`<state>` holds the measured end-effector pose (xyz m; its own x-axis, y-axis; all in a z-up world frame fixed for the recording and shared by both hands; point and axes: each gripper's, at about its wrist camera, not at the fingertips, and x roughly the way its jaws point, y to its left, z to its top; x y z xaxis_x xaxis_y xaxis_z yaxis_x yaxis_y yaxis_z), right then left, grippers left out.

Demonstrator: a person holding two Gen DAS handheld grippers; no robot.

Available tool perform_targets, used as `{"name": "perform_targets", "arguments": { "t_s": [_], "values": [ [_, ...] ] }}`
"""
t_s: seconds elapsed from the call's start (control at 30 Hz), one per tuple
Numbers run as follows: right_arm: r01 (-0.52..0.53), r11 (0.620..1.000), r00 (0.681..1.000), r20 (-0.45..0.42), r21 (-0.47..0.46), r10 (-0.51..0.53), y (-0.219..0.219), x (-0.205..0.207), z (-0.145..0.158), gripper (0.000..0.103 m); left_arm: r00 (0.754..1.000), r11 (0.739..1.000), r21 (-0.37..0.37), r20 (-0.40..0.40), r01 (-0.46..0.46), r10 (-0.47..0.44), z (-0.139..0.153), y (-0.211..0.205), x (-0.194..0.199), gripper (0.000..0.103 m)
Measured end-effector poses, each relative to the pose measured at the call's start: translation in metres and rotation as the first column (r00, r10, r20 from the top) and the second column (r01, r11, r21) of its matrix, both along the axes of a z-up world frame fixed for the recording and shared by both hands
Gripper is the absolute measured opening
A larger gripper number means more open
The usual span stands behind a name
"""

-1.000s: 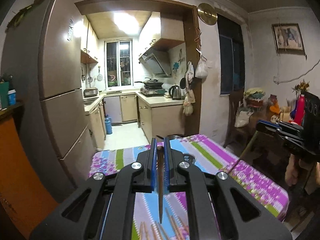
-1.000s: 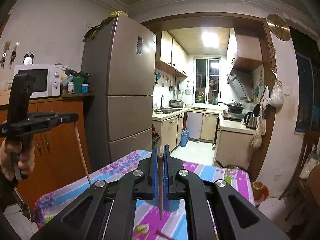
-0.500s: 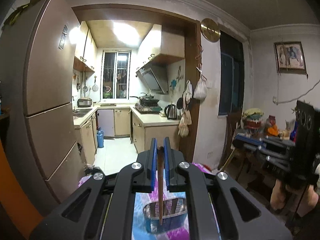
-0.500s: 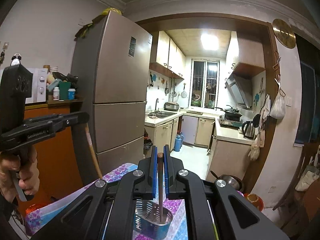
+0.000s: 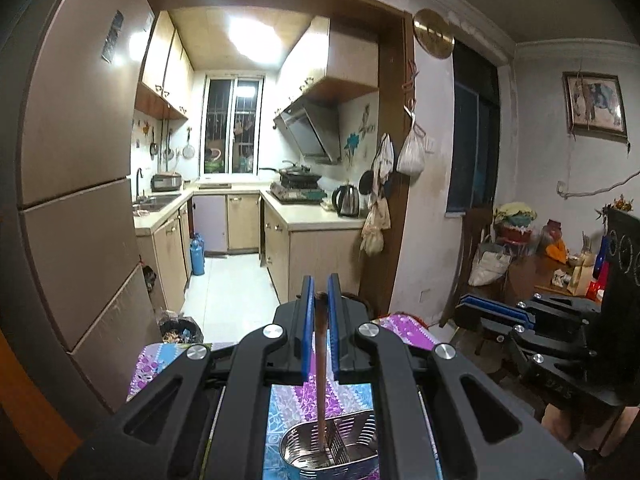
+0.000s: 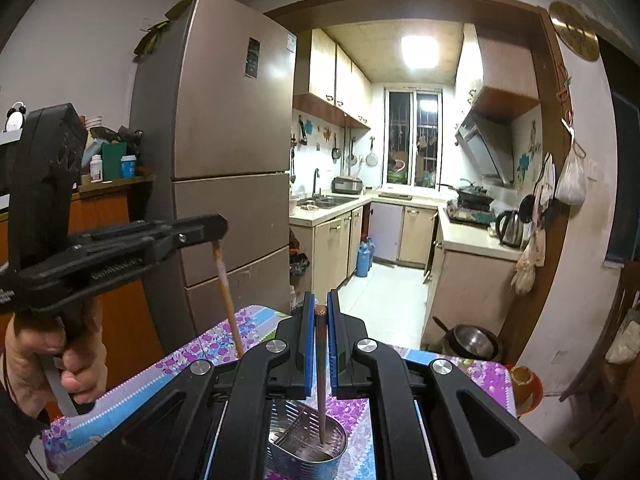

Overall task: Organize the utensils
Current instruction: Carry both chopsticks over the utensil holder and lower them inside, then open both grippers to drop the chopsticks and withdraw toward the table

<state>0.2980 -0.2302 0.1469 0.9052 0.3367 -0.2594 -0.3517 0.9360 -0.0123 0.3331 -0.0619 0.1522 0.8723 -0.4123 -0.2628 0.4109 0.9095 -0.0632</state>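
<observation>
My left gripper point(image 5: 319, 296) is shut on a brown chopstick point(image 5: 321, 376) held upright; its lower tip reaches into a perforated metal utensil holder point(image 5: 344, 446) on the table. My right gripper point(image 6: 319, 312) is shut on another brown chopstick point(image 6: 321, 380), whose tip is inside the same holder point(image 6: 308, 440). The left gripper point(image 6: 216, 236) and its chopstick point(image 6: 228, 300) also show in the right wrist view, at the left. The right gripper also shows in the left wrist view point(image 5: 472, 306), at the right.
The holder stands on a table with a purple, blue and white flowered cloth point(image 6: 176, 364). A tall brown fridge point(image 6: 224, 152) stands to the left. A kitchen doorway point(image 5: 240, 240) lies straight ahead. A chair and a cluttered side table point(image 5: 532, 256) are at the right.
Both grippers have moved forward and down over the table. The metal holder has come into view beneath them, and both chopstick tips now reach into it.
</observation>
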Motion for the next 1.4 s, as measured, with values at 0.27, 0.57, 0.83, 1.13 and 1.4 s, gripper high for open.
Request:
{"name": "perform_targets", "arguments": {
  "t_s": [0.27,0.57,0.83,1.13,1.4],
  "values": [
    [0.001,1.000,0.999,-0.042,0.010,0.000,-0.004,0.018,-0.022,0.007,0.999,0.999,0.034,-0.033,-0.002,0.003,-0.016,-0.008,0.020,0.005],
    [-0.002,1.000,0.999,-0.054,0.027,0.003,-0.008,0.028,-0.029,0.008,0.998,0.999,0.046,-0.058,-0.016,0.018,-0.025,-0.009,0.031,0.006],
    [0.011,0.999,0.999,-0.035,0.047,-0.010,-0.012,0.020,-0.024,0.024,0.998,0.999,0.043,-0.050,-0.033,0.035,-0.021,-0.007,0.026,0.030],
    [-0.054,0.993,0.993,0.113,0.101,0.042,-0.034,-0.110,-0.018,0.040,0.994,0.993,0.099,0.090,-0.070,0.061,-0.010,0.053,-0.081,0.059],
    [-0.084,0.992,0.992,0.101,0.092,0.074,-0.026,-0.253,-0.117,0.043,0.990,0.958,0.253,0.058,-0.136,0.125,-0.108,0.142,-0.220,0.065]
  ]
}}
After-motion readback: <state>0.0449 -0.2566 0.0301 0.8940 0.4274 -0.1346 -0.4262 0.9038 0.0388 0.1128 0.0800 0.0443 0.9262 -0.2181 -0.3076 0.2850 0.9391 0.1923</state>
